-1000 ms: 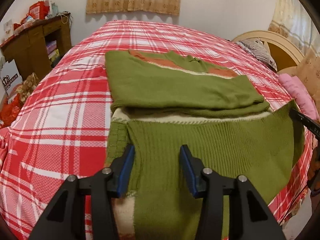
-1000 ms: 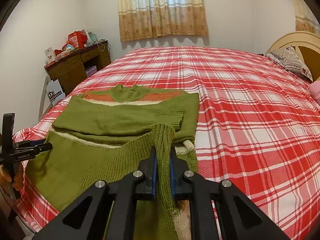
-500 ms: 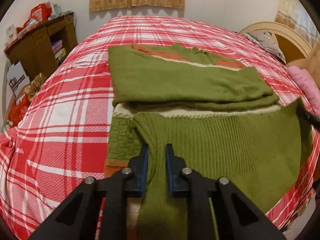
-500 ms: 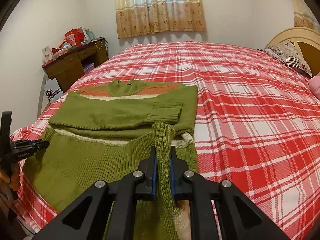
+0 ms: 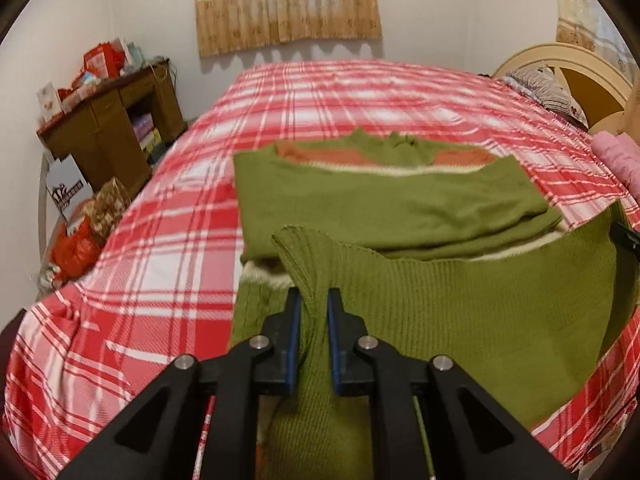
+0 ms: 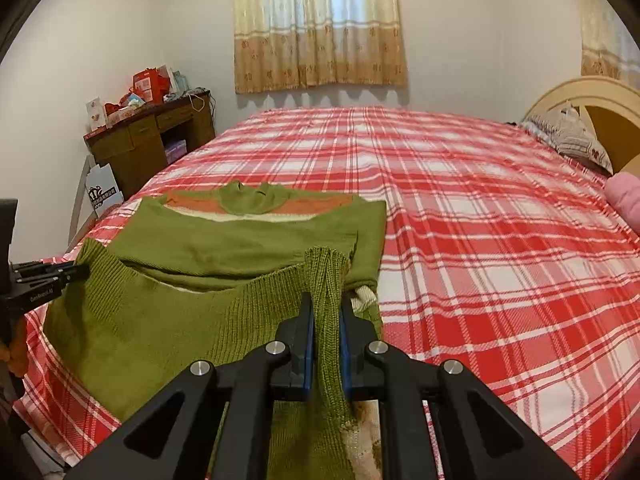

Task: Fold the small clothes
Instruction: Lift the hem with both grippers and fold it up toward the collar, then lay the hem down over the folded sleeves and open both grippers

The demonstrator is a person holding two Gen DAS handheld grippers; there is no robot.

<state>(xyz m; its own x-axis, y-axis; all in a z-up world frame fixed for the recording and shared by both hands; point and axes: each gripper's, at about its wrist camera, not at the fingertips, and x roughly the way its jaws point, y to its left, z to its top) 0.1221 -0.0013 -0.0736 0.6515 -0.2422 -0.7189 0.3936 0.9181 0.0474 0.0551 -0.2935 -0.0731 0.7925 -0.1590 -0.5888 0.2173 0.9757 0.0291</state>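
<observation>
A green knit sweater (image 5: 384, 204) with an orange band near the collar lies partly folded on the red plaid bed (image 5: 160, 240). Its ribbed hem (image 5: 460, 304) is lifted off the bed and stretched between my two grippers. My left gripper (image 5: 314, 300) is shut on the hem's left corner. My right gripper (image 6: 326, 302) is shut on the hem's right corner (image 6: 326, 272). The left gripper also shows at the left edge of the right wrist view (image 6: 44, 276). The sweater (image 6: 240, 240) has its sleeves folded across the body.
A brown wooden desk (image 6: 148, 140) with clutter stands by the wall at the left. Bags (image 5: 80, 240) lie on the floor beside the bed. A headboard (image 6: 592, 108), a pillow (image 6: 568, 136) and a pink item (image 6: 624, 200) are at the right.
My left gripper closed on the hem's left corner and lifted it. Both grippers have risen, raising the hem off the bed. The right gripper stayed shut on its corner.
</observation>
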